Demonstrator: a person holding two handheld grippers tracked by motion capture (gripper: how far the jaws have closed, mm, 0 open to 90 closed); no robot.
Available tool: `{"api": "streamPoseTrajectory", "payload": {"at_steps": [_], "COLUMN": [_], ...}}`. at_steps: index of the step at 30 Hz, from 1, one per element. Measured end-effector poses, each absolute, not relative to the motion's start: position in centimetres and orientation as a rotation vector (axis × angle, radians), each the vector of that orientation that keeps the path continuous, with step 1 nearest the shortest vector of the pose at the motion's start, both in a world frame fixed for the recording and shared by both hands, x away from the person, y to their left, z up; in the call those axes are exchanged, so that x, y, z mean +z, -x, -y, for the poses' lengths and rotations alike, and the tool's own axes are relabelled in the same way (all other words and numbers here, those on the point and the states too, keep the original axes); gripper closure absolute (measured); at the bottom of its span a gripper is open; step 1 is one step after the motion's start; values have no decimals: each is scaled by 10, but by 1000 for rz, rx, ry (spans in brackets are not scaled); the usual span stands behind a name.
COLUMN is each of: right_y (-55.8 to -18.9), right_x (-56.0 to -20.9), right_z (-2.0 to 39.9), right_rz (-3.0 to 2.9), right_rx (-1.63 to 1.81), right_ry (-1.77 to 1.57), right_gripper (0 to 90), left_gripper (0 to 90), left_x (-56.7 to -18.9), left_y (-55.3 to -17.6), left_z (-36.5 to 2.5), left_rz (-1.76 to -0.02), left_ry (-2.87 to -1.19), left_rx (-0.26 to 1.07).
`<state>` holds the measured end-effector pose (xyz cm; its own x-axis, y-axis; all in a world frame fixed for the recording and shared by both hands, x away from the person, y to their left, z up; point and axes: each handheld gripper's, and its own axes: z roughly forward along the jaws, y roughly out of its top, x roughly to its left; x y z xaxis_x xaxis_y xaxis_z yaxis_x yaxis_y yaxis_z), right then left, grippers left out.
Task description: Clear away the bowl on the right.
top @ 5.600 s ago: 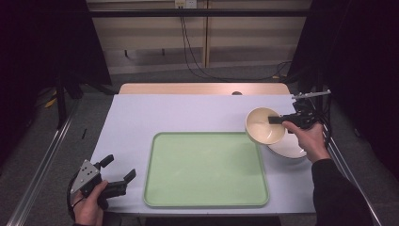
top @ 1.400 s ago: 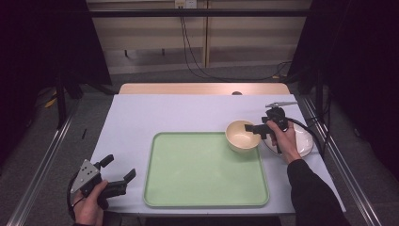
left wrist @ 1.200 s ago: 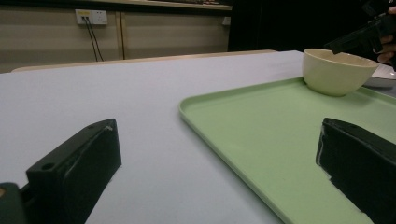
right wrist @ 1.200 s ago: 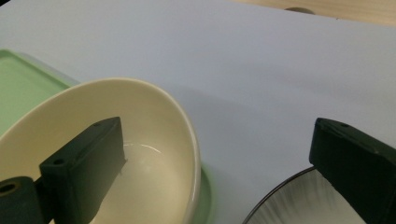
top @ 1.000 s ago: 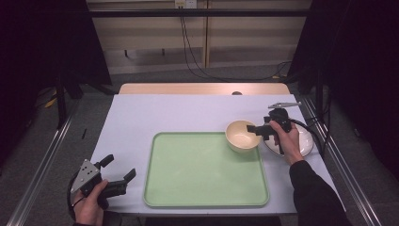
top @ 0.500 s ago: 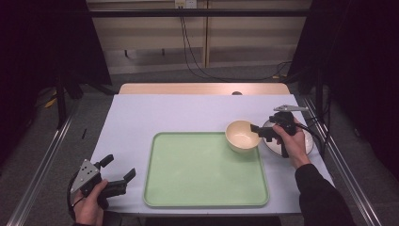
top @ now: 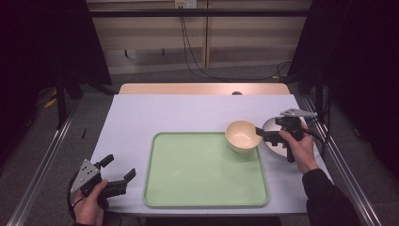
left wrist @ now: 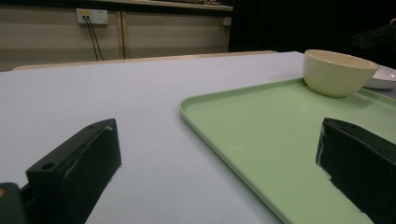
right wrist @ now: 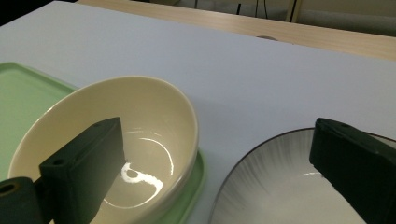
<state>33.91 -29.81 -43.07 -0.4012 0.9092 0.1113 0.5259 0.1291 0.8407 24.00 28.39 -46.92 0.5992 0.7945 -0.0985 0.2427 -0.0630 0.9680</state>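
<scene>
Nearest, at the near-left corner of the white surface (top: 197,110), the left tool (top: 120,175) rests in the person's hand with its jaws spread wide and nothing between them, just left of the green tray (top: 188,179). The tray lies flat at the middle of the surface. Farther off, the cream bowl (top: 242,135) sits upright on the tray's far-right corner. Right of it, the right tool (top: 261,135) has its jaws apart, one over the bowl's rim and one above the dark-rimmed plate (top: 273,127) beside the tray; neither visibly grips anything.
</scene>
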Motion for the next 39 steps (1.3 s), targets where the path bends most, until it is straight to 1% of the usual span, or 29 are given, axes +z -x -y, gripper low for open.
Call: {"api": "streamPoseTrajectory", "payload": {"at_steps": [8,15,39], "right_y": [-325,-310,-255], "right_x": [-429,-434,-434], "right_z": [305,310,330], "right_rz": [-1972,-1987,-1930], "right_rx": [1187,1148,1224], "right_ry": [-1382,-1382,-1360], "right_gripper": [35,36,36], "left_gripper": [0,0,1], "left_x": [-469,-469,-468], "left_y": [-240,-240,-239], "left_z": [-284,-284,-283], "left_rz": [-885,-881,-884], "left_ry": [-1614,-1618,-1612], "left_rx": [568,571,567]}}
